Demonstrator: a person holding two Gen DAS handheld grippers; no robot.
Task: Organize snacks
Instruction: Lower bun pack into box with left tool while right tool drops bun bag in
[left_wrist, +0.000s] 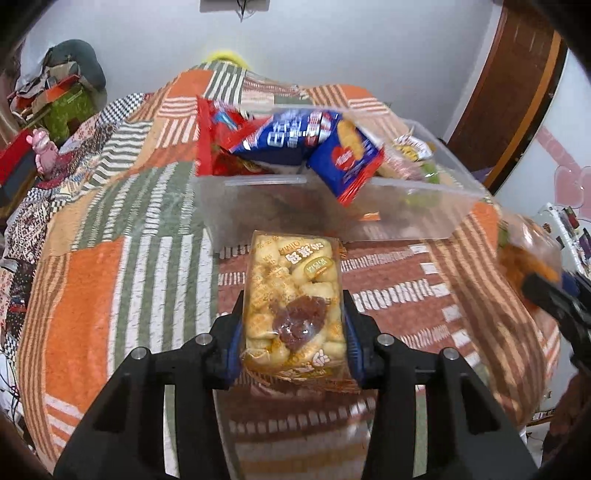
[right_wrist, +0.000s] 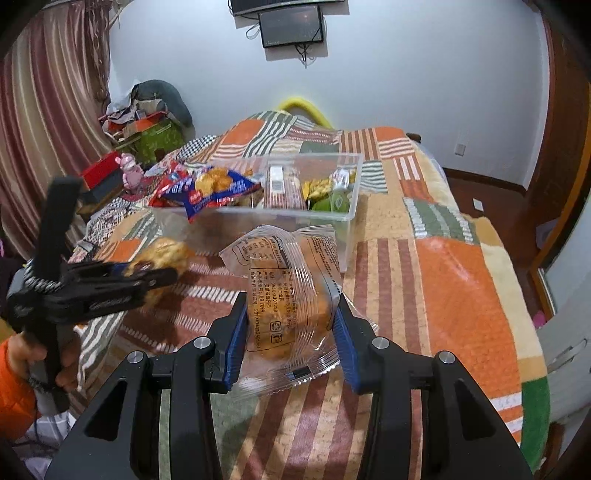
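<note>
Left tool (left_wrist: 293, 325): fingers clamping a yellow puffed-snack packet (left_wrist: 295, 295) by its long sides, packet pointing forward above the patchwork bedspread (left_wrist: 122, 280), just short of the clear plastic bin (left_wrist: 424, 199).

Right tool (right_wrist: 291, 328): fingers gripping a clear-wrapped pastry (right_wrist: 291, 295), printed back facing the camera, held near the bin's front wall.

Bin: sitting on the bed, holding a blue cracker bag (left_wrist: 314, 144) draping over the front rim, a red bag (left_wrist: 218, 136) and green packets (right_wrist: 332, 201).
</note>
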